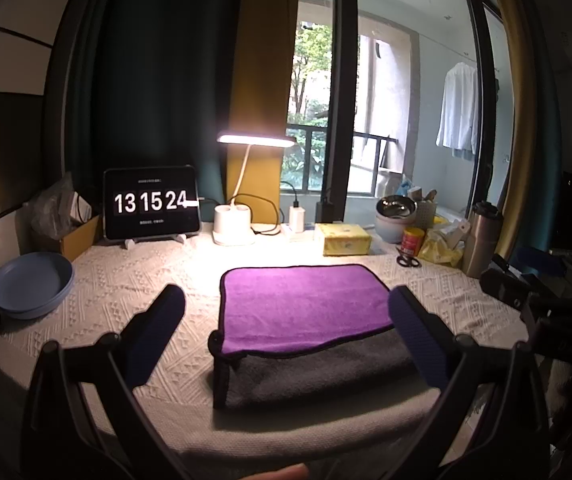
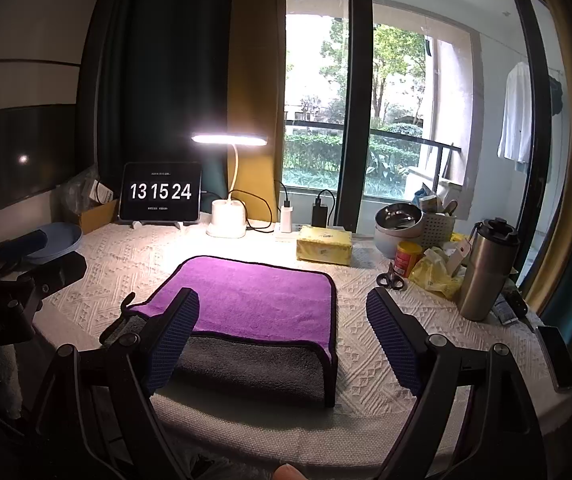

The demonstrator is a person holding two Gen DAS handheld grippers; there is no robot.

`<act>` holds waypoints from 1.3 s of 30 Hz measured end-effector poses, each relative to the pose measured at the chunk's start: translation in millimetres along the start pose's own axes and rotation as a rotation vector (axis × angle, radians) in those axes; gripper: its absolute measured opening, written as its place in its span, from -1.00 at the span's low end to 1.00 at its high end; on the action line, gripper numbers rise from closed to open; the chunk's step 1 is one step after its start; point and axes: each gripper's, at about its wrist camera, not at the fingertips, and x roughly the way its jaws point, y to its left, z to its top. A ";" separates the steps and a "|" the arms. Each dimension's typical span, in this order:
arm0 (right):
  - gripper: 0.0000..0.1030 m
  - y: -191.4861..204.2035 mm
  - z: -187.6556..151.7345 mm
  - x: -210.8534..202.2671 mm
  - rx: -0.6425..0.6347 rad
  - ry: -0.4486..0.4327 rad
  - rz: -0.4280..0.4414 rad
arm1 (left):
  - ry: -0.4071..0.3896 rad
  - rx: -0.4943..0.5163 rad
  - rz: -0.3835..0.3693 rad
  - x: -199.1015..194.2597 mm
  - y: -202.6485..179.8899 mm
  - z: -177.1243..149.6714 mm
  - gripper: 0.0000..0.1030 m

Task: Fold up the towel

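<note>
A purple and grey towel (image 1: 305, 308) lies folded on the white tablecloth, the purple layer on top and a grey strip showing along the near edge. It also shows in the right wrist view (image 2: 254, 304). My left gripper (image 1: 286, 308) is open and empty, held above the near edge of the towel with its fingers on either side of it. My right gripper (image 2: 282, 312) is open and empty, held above the towel's near right corner. The right gripper shows at the right edge of the left wrist view (image 1: 541, 300).
At the back stand a tablet clock (image 1: 150, 204), a lit desk lamp (image 1: 234, 224) and a yellow tissue pack (image 1: 345, 239). A blue plate (image 1: 30, 284) is at the left. Scissors (image 2: 390, 280), a red can (image 2: 407, 258), a steel flask (image 2: 485, 268) and a phone (image 2: 557, 356) crowd the right.
</note>
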 end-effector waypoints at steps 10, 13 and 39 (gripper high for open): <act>0.71 0.5 0.5 0.4 0.001 0.001 0.000 | 0.006 0.004 0.001 0.3 -1.5 -1.6 0.99; 0.71 0.5 -1.5 1.2 0.002 0.003 0.002 | 0.012 0.008 0.000 2.5 -1.6 -2.4 0.99; 0.69 -30.1 -31.8 69.2 0.048 0.133 0.036 | 0.247 -0.069 -0.020 92.4 45.2 -46.5 0.96</act>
